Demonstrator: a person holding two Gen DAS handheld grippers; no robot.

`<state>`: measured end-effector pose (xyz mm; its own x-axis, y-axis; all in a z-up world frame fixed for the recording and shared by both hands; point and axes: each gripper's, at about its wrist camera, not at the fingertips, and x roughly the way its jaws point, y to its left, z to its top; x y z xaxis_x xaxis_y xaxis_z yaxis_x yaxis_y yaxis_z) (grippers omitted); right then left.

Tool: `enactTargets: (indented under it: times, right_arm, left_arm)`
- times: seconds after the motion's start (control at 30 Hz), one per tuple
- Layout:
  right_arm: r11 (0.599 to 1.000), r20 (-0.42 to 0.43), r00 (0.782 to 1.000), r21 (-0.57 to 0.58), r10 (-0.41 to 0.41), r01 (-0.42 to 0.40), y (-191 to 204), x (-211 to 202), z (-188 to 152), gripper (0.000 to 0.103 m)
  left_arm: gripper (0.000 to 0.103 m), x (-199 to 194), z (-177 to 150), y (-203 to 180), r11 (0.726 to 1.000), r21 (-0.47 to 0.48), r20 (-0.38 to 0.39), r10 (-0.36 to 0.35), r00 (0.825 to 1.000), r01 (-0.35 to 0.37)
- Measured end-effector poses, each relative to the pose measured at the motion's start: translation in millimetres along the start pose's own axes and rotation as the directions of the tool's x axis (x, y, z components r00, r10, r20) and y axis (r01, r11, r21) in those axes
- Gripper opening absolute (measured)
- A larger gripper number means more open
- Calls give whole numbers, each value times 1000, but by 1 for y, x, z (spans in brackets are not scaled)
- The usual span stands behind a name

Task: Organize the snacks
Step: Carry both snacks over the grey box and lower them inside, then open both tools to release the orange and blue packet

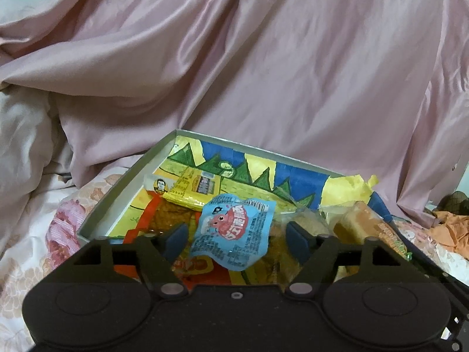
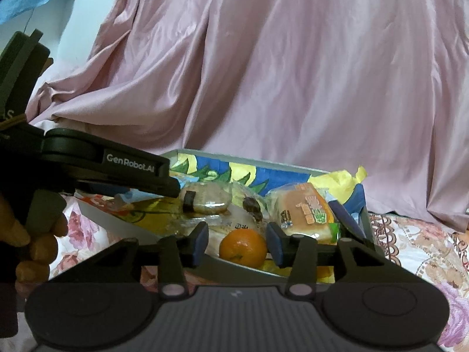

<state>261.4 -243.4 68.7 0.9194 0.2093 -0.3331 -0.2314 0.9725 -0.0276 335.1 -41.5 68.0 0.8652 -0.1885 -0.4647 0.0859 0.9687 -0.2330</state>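
Note:
A shallow box (image 1: 123, 187) with a colourful painted lining lies on the bed and holds snacks. In the left wrist view my left gripper (image 1: 237, 234) is open over it, with a light blue snack packet (image 1: 234, 228) lying between its fingers, not pinched. A yellow packet (image 1: 190, 189) and an orange wrapper (image 1: 152, 220) lie behind. In the right wrist view my right gripper (image 2: 238, 242) is open at the box's near rim (image 2: 117, 223), with an orange fruit (image 2: 243, 248) between its fingers. A wrapped orange bread bun (image 2: 304, 211) and clear-wrapped pastries (image 2: 208, 198) lie behind it.
A pink satin sheet (image 1: 263, 58) is heaped behind the box. A floral bedspread (image 1: 44, 234) surrounds it. The left gripper's body (image 2: 88, 161) and the person's hand (image 2: 32, 243) fill the left of the right wrist view. Orange cloth (image 1: 451, 228) lies at the right.

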Motion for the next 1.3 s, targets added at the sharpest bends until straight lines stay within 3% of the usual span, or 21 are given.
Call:
enactTargets:
  times: [0.17,0.3,0.6,0.9,1.3]
  right_arm:
    - [1000,24,1000,14,-5,5,-1,-8,3,63]
    - [999,47,999,30,-20,18,-2,-18,7,79]
    - [997,98,994,64,-54,48,-7,-45,19,101]
    - [994,122,990,87,-72,61,-10,-71,27,103]
    - [995,118,991,84,-60,50,6,-111,23,103]
  left_arm:
    - [86,-12,3,0,1000,-17,16,-3,1000,4]
    - [96,-24,5,1,1000,-30,36,-4,999,5]
    - [102,-60,4,3,999,-32,89,26,996,-23]
    - [102,-99,-6,8,996,-36,154,89,984,-84]
    - [102,-149,-33,20,989,-35,171,146,974,-142]
